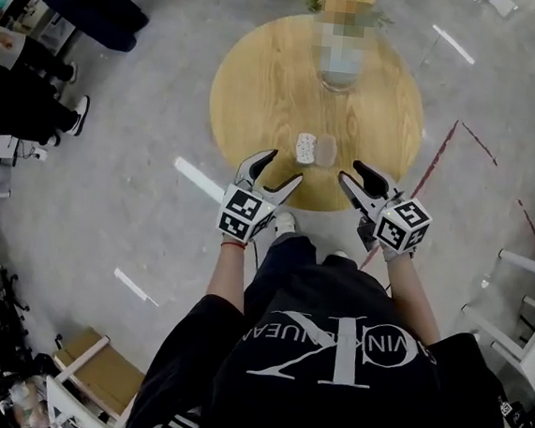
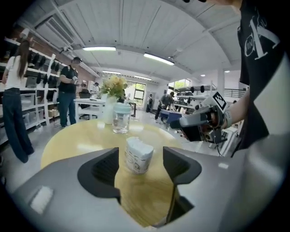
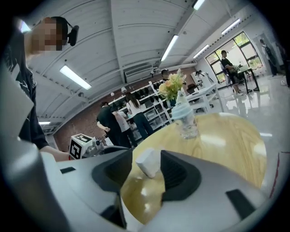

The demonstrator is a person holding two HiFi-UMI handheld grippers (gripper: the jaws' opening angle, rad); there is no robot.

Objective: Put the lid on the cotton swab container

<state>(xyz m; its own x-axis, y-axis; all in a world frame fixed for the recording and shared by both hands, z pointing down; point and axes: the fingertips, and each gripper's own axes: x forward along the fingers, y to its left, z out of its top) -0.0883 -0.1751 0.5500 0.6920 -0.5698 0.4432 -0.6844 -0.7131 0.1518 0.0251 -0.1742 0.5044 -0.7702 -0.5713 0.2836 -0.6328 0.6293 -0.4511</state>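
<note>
A round wooden surface [image 1: 260,95] stands on a grey floor [image 1: 128,195]. Shelves [image 2: 41,90] line one wall; strip lights [image 2: 99,48] run along the white ceiling [image 2: 149,27].

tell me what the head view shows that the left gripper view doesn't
Only the head view: the left hand-held gripper and right hand-held gripper from above, both with jaws apart. It also shows the whole round table and a clear lid beside the cotton swab container.
Only the left gripper view: ceiling lights, wall shelves, and the container standing upright beyond the open jaws, not gripped.
Both: the table, the container, the flowers and the right hand-held gripper.
</note>
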